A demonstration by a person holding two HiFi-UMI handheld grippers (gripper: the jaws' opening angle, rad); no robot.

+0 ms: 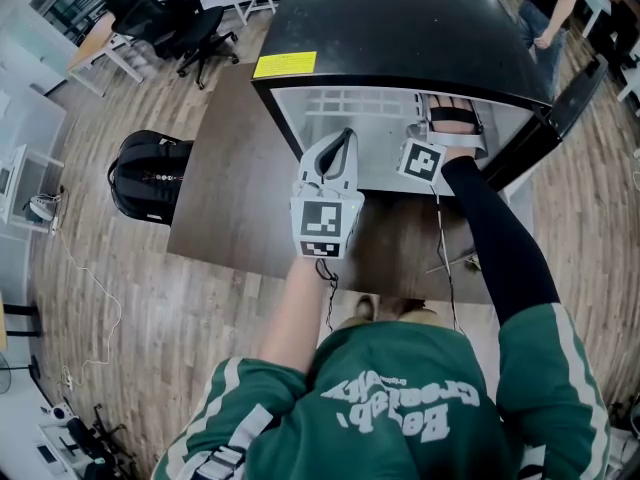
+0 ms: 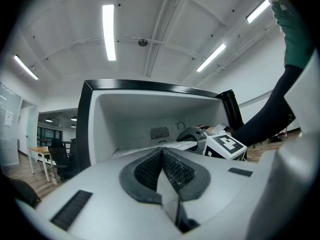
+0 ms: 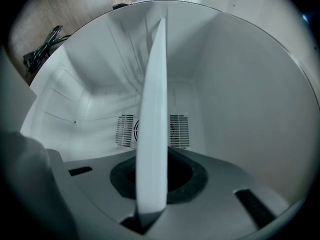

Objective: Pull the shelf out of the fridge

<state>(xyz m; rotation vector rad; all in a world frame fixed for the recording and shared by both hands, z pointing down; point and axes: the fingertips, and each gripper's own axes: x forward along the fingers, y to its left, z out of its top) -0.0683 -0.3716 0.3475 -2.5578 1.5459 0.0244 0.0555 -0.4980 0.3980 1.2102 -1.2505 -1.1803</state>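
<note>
A small black fridge (image 1: 400, 28) stands open on a wooden table (image 1: 225, 198). My right gripper (image 1: 455, 120) reaches into its white inside. In the right gripper view the white shelf (image 3: 154, 124) runs edge-on between the jaws, and the right gripper (image 3: 152, 179) is shut on its front edge. The shelf (image 1: 375, 153) still lies inside the fridge. My left gripper (image 1: 345, 138) hovers in front of the opening, left of the right one. Its jaws (image 2: 161, 156) are shut with nothing between them. From there I see the fridge's inside (image 2: 130, 119) and the right gripper's marker cube (image 2: 225, 145).
The fridge door (image 1: 560, 118) hangs open on the right. A vent grille (image 3: 125, 131) sits on the fridge's back wall. A black backpack (image 1: 150, 173) lies on the floor left of the table. Office chairs (image 1: 180, 18) and a standing person (image 1: 550, 8) are behind.
</note>
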